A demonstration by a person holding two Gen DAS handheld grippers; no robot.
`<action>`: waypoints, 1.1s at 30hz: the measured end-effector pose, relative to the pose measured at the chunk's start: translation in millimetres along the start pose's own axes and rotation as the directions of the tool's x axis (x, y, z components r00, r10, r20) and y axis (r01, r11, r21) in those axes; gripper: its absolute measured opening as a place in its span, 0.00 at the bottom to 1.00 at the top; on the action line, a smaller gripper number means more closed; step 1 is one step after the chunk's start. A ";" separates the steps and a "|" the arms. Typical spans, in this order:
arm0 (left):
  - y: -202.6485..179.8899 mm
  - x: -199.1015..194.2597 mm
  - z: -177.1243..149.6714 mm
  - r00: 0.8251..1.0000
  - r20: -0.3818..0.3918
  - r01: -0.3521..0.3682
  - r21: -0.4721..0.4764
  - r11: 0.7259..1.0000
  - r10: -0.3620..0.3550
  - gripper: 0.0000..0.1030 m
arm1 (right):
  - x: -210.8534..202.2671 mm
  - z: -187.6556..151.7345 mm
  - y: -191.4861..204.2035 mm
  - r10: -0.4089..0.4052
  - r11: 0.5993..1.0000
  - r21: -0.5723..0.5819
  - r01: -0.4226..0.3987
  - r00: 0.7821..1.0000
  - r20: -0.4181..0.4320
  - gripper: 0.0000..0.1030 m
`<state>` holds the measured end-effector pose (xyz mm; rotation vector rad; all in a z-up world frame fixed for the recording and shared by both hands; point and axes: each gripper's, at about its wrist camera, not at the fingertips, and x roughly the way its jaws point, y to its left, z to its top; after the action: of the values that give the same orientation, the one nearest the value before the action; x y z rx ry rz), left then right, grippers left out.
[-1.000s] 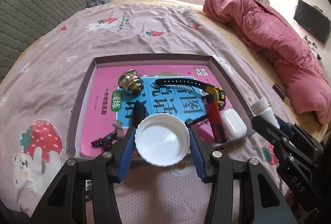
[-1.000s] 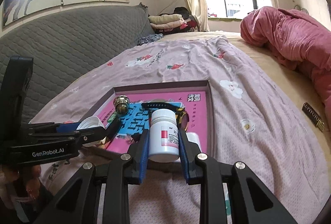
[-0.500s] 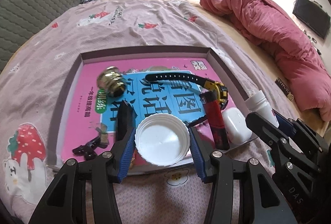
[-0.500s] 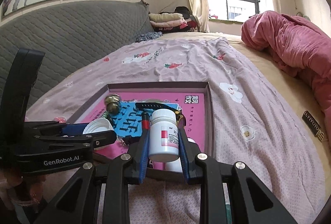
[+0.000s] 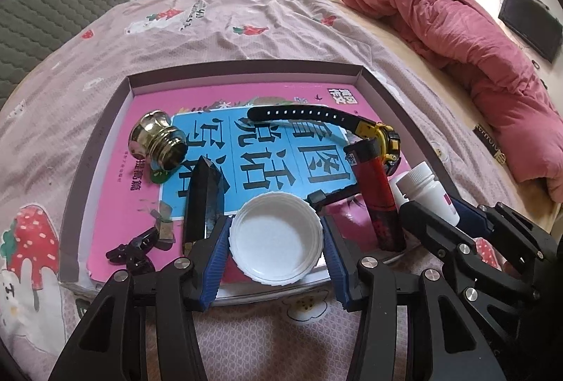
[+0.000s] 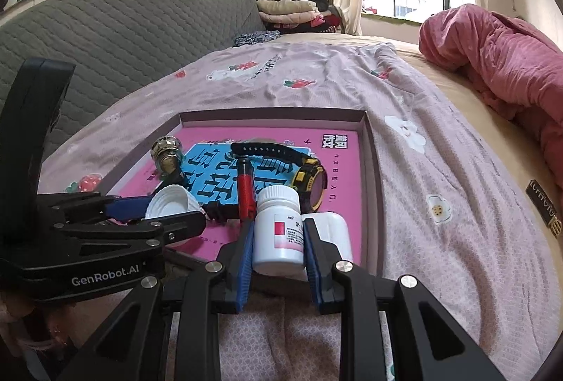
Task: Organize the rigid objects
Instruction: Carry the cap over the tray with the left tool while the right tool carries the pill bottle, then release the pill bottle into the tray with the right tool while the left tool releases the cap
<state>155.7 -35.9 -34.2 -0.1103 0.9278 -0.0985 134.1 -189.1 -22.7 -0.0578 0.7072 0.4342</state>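
Bedspread under tray, left gripper clasping lid, right gripper clasping bottle

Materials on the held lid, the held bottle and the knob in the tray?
Lid: white matte plastic, ribbed rim. Pill bottle: white plastic, slight gloss, printed label. Knob: looks like polished brass, mirror reflections, threaded base; possibly plated.

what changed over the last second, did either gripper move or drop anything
Both grippers advanced over the near edge of the shallow box. The left gripper still clamps the round white plastic lid; the right gripper still clamps the white pill bottle with a red label. Nothing was released. The brass knob, black-and-yellow watch and red lighter stayed put.
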 end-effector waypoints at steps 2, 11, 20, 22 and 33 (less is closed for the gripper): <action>-0.2 0.9 -0.2 1.000 0.006 0.000 0.004 1.000 0.000 0.50 | 1.8 0.6 0.4 0.000 1.000 -0.001 0.000 1.000 0.001 0.26; -2.2 2.6 -1.3 1.000 0.013 0.006 0.011 1.000 -0.006 0.50 | 7.2 -0.6 2.3 0.001 1.000 -0.007 -0.001 1.000 -0.013 0.26; -1.7 3.0 -1.8 1.000 0.013 0.002 0.014 1.000 -0.002 0.50 | 10.7 0.4 5.7 0.019 1.000 -0.017 -0.019 1.000 -0.020 0.26; -1.9 3.2 -1.5 1.000 0.013 0.003 0.012 1.000 -0.003 0.50 | 11.1 0.6 5.1 0.024 1.000 -0.011 -0.024 0.999 -0.021 0.26; -3.6 4.6 -2.0 1.000 0.015 -0.015 0.026 1.000 0.014 0.51 | 10.5 1.6 1.5 0.038 0.999 0.016 -0.038 0.999 -0.026 0.26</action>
<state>156.7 -40.1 -38.5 -0.0803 0.9117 -0.0962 141.5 -183.6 -28.0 -0.0352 0.7384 0.4648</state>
